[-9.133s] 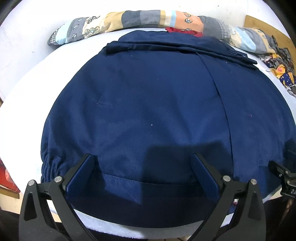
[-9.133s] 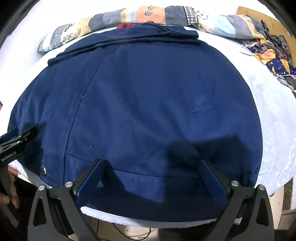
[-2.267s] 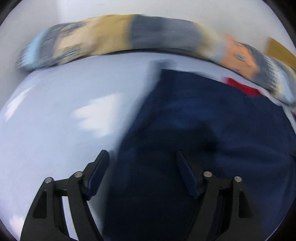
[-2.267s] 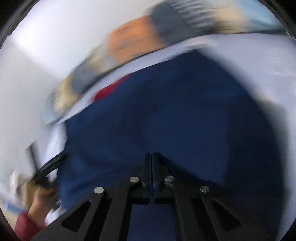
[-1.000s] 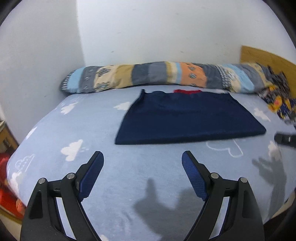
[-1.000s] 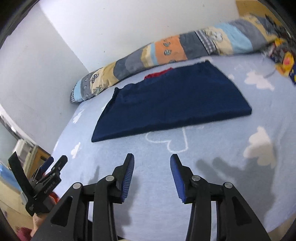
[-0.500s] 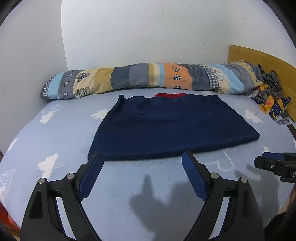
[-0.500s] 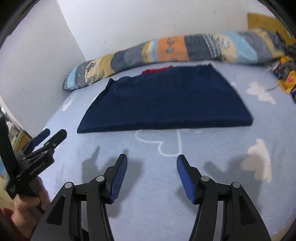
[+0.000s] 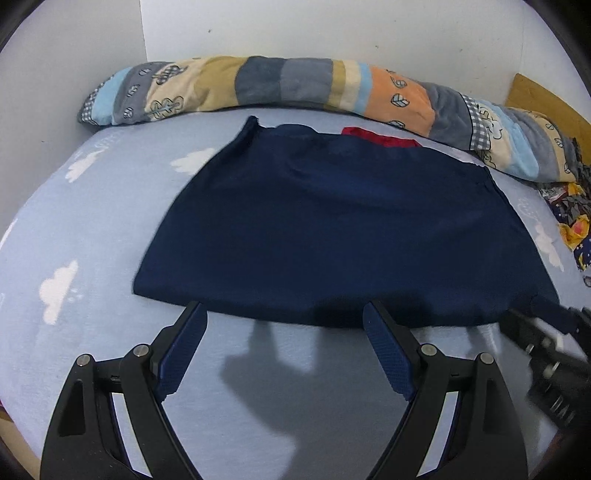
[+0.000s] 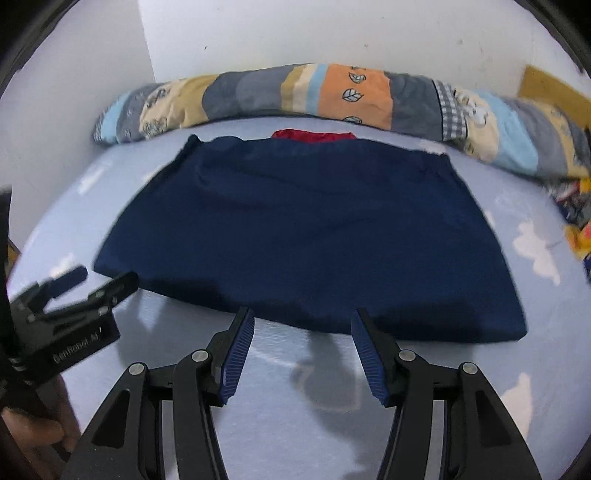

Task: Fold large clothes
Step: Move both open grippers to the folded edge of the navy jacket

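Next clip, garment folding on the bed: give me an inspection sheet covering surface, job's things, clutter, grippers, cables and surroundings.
Surface: light blue cloud-print bedsheet, bare near both grippers.
Job's things: dark navy folded garment lying flat; red cloth showing at its far edge.
Clutter: long patchwork bolster pillow along the wall; heap of patterned fabric at the right.
Grippers: left gripper open wide, empty; right gripper open, empty, jaws have just been opening.
Cables: nothing seen.
Surroundings: white wall; wooden board at far right.

Patchwork bolster [image 9: 295, 86] along cloud-print sheet [image 9: 85, 229]
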Demonstrator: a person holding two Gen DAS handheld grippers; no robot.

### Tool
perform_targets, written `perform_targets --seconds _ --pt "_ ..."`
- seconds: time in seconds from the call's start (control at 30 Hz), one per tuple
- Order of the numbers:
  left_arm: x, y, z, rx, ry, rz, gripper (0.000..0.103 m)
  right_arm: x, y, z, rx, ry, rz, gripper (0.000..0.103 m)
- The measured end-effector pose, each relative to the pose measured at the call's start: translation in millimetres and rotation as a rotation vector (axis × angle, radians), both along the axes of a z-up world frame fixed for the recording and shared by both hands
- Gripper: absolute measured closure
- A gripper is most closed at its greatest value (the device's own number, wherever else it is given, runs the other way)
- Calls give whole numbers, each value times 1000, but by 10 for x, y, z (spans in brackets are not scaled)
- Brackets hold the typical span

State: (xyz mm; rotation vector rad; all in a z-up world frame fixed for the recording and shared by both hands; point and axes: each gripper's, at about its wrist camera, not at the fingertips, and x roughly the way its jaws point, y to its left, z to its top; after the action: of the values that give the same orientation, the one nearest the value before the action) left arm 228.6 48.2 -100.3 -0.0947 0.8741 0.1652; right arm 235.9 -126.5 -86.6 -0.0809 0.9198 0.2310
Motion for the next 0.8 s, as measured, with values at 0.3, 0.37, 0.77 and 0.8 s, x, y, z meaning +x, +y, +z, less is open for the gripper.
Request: perform_targets --seconds 0.3,0.37,0.77,0.8 --pt "34 -251 128 26 -59 -60 16 -100 -15 68 -134 -80 30 46" --pt "87 -241 82 14 -36 -57 16 -108 -35 106 -139 -95 22 46" --pt "82 -293 51 30 -23 -71 16 -154 -3 188 -154 -134 34 45" --pt "79 -293 55 29 -24 -71 16 -157 6 190 -157 -137 35 45"
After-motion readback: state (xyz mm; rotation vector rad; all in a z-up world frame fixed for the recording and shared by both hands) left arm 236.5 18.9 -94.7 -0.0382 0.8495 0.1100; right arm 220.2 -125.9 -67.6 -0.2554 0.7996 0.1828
